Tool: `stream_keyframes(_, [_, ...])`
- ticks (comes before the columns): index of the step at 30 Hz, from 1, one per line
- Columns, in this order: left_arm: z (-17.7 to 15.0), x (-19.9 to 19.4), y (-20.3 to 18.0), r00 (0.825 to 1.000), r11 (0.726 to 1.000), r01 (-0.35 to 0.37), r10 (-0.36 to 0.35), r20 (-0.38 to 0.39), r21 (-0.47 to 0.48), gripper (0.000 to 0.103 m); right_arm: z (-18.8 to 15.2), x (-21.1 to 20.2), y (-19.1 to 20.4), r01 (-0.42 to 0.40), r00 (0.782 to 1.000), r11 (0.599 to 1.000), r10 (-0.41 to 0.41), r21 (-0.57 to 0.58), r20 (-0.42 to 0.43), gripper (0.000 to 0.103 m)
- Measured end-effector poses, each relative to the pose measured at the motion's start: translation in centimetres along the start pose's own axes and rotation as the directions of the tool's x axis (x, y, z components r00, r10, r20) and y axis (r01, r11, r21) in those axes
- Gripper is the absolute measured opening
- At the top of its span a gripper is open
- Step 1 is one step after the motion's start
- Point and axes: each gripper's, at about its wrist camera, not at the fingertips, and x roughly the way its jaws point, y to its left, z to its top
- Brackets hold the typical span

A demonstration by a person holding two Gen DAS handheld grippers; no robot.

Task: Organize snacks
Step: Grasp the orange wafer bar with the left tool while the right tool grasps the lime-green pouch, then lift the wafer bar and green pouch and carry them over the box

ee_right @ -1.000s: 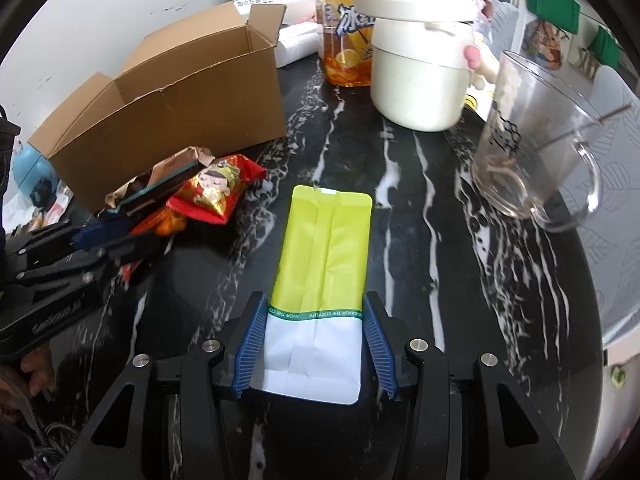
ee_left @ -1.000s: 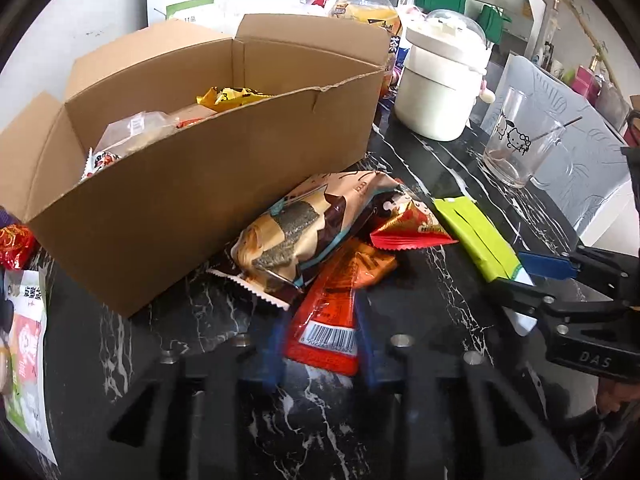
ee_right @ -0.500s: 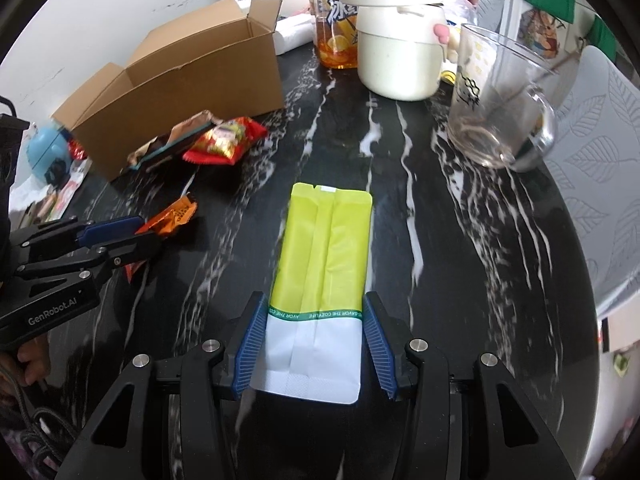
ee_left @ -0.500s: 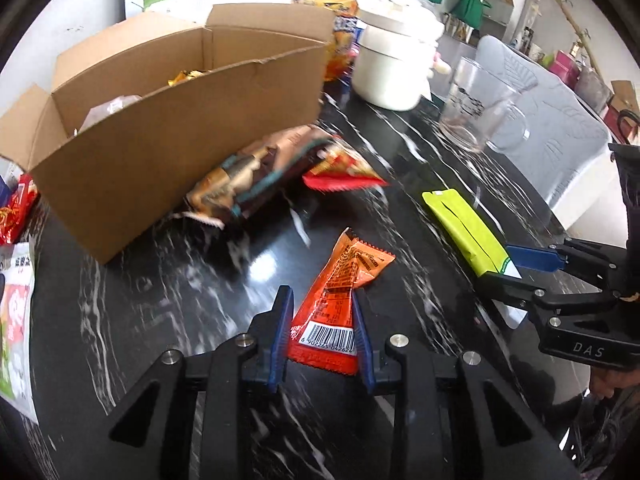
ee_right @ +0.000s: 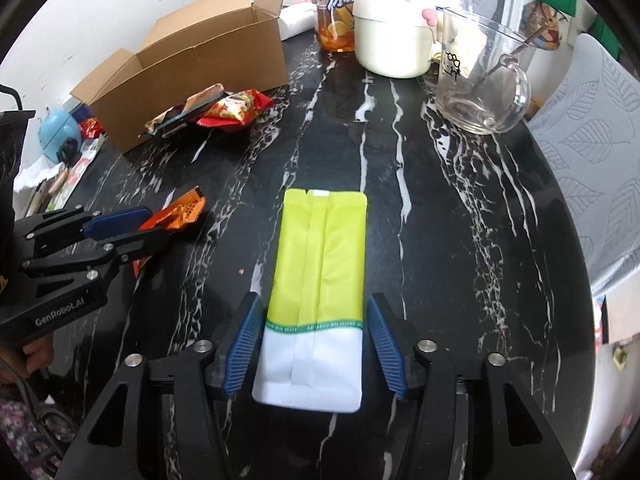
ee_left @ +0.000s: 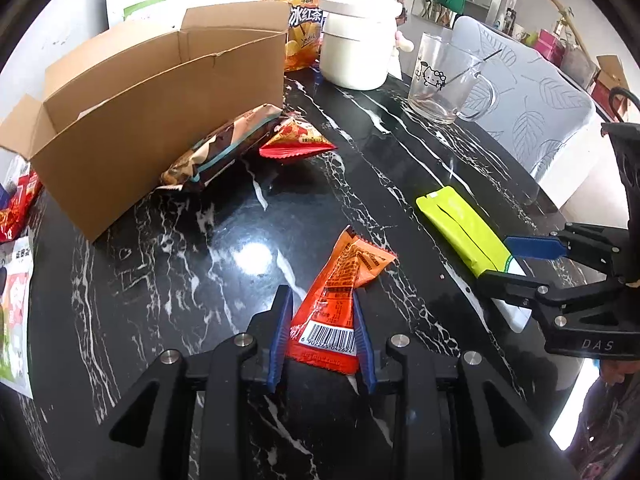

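My left gripper (ee_left: pixel 321 298) is shut on the barcode end of an orange snack packet (ee_left: pixel 344 272), which lies on the black marble table (ee_left: pixel 248 256). My right gripper (ee_right: pixel 314 312) straddles a yellow-green and white packet (ee_right: pixel 320 248) lying flat. Its jaws are opening, with a gap between each pad and the packet. An open cardboard box (ee_left: pixel 160 112) stands at the back left. A brown snack bag (ee_left: pixel 220 148) and a red snack packet (ee_left: pixel 298 140) lie against its front. The right wrist view shows the left gripper (ee_right: pixel 120 228) with the orange packet (ee_right: pixel 180 214).
A glass mug (ee_left: pixel 444 76), a white lidded pot (ee_left: pixel 358 44) and an iced tea bottle (ee_left: pixel 302 32) stand at the back. A grey leaf-patterned chair (ee_left: pixel 532 120) is past the right table edge. More packets (ee_left: pixel 16 300) lie at the far left.
Both grippers have drawn back from the box, dragging the orange and yellow-green packets toward the near edge. The right jaws have spread off the yellow-green packet.
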Motion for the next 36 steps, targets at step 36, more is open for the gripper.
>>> stream_keyframes(36, [0.8,-0.7,0.8,0.999,0.997,0.042,-0.041,0.016,-0.062,0.022,0.9,0.1,1.5,-0.087,0.995,0.996,0.088,-0.018,0.056,0.043])
